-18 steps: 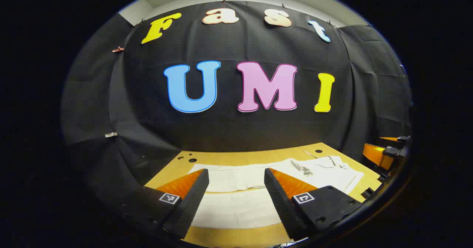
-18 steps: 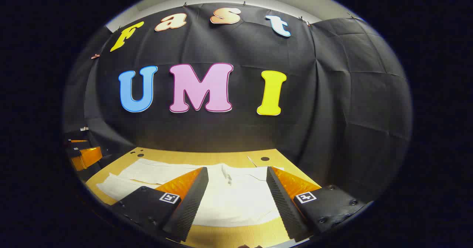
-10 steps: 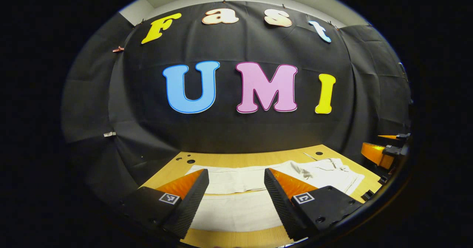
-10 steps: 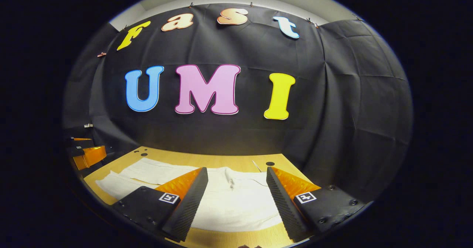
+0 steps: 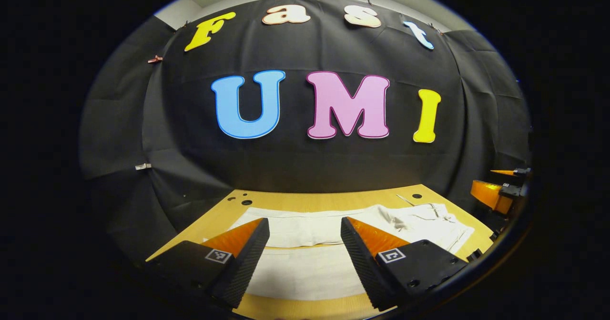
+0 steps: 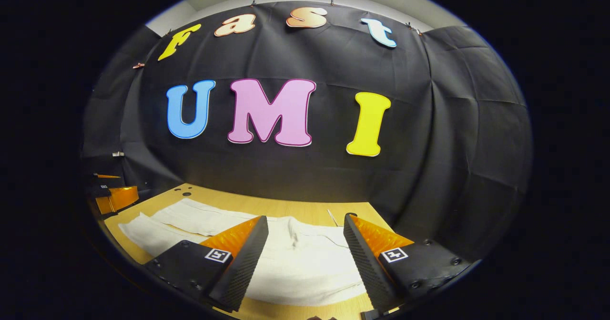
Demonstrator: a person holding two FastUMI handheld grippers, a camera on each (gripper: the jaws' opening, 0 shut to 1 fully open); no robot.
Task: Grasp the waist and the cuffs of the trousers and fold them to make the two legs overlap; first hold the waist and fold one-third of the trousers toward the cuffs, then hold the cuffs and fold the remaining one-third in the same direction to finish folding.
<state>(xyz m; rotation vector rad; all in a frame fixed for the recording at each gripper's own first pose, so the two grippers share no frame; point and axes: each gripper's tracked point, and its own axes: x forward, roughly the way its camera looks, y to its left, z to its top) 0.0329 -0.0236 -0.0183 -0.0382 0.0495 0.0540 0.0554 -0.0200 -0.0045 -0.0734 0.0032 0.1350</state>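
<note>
White trousers lie spread flat across the wooden table, their two legs side by side. In the left gripper view my left gripper is open above the near leg, towards the cuff end; the waist is off to the right. In the right gripper view my right gripper is open above the waist end of the trousers, and the legs stretch away to the left. Neither gripper holds cloth. The right gripper also shows at the far right, the left gripper at the far left.
The table ends at the black cloth wall behind it. Small holes mark the table's far left corner, and another hole sits near the waist. A thin light strip lies on the wood beyond the waist.
Both gripper views have shifted slightly, with a little more of the table and trousers in view. The trousers have not moved and both grippers stay open.
</note>
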